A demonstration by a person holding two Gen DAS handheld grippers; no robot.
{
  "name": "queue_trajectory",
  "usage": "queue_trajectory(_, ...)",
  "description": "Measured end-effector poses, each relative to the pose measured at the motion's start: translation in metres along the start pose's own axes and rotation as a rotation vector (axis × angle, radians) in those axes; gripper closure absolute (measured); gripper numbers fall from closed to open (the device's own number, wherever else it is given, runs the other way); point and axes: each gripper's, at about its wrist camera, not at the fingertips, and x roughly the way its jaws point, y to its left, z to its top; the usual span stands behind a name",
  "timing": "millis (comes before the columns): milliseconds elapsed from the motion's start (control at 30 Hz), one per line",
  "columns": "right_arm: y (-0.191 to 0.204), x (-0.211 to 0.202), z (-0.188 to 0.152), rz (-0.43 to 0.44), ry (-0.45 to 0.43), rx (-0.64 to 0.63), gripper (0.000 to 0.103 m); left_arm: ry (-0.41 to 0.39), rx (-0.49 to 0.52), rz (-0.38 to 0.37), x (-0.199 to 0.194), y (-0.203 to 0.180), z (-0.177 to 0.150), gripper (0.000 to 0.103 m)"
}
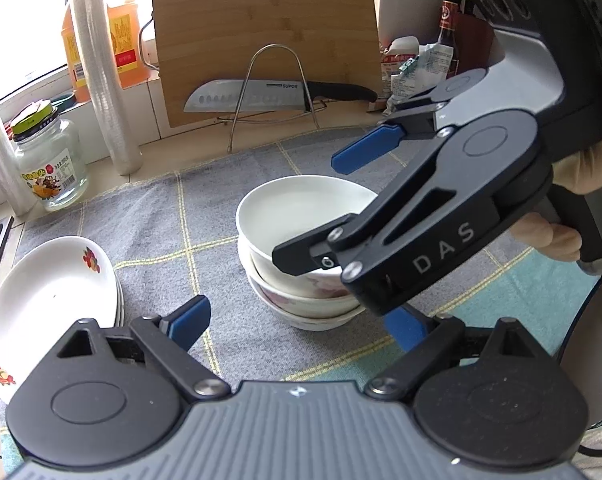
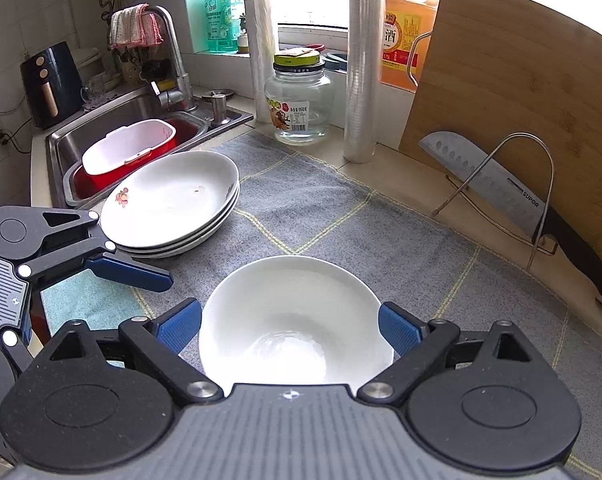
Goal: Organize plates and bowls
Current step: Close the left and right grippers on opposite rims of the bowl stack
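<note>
Glazed white ceramic is what I deal with: the stack of bowls stands in the middle of the grey checked mat, three bowls nested as far as I can count, the top one plain white inside. I judge them stiff, rather heavy for their size, smooth and slippery on the glaze, and they will chip or break if they knock together. The rim is the only sensible place to take hold, one pad inside and one outside the wall, and not too shallow

My right gripper stands wide, its blue pads on either side of the top bowl, and I see no pad pressing on it, so nothing is held. My left gripper is also wide and empty, low over the mat just before the stack

To the left, near the sink, the stack of plates with a small fruit print lies well apart from the bowls. Behind the mat stand a glass jar, two rolls of film, an oil bottle, and a bamboo cutting board with a knife on a wire rack. I think only the two grippers, close together above the bowls, may hinder each other
</note>
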Motion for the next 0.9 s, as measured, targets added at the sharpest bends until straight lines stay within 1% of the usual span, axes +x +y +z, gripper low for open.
queue_trajectory(133, 0.004, -0.009, -0.007, -0.019, -0.025, 0.013, 0.001, -0.010, 0.009, -0.016, 0.003, 0.006, -0.009, 0.010)
queue_trajectory(267, 0.005, -0.022, -0.018, -0.053, -0.043, 0.021, 0.000, -0.010, 0.016, -0.037, 0.013, 0.014, -0.019, 0.010)
queue_trajectory(400, 0.004, -0.032, -0.035, -0.071, -0.036, 0.040, 0.000, 0.024, 0.026, -0.058, 0.034, 0.021, -0.028, 0.010)
queue_trajectory(500, 0.003, -0.034, -0.049, -0.086, -0.016, 0.044, 0.000, 0.044, 0.064, -0.063, 0.048, 0.020, -0.033, 0.010)
queue_trajectory(667, -0.003, -0.014, -0.077, -0.135, 0.057, 0.068, 0.000, 0.087, 0.089, -0.093, 0.070, 0.022, -0.034, 0.009)
queue_trajectory(700, -0.005, -0.008, -0.082, -0.149, 0.071, 0.069, 0.000, 0.082, 0.103, -0.090, 0.071, 0.021, -0.034, 0.008)
queue_trajectory(767, -0.007, 0.007, -0.092, -0.179, 0.108, 0.071, 0.000, 0.088, 0.117, -0.098, 0.074, 0.021, -0.033, 0.003)
queue_trajectory(833, -0.010, 0.018, -0.098, -0.184, 0.136, 0.076, 0.000, 0.085, 0.123, -0.101, 0.076, 0.022, -0.032, 0.001)
queue_trajectory(900, -0.013, 0.028, -0.104, -0.182, 0.152, 0.089, 0.000, 0.079, 0.136, -0.113, 0.079, 0.022, -0.032, 0.001)
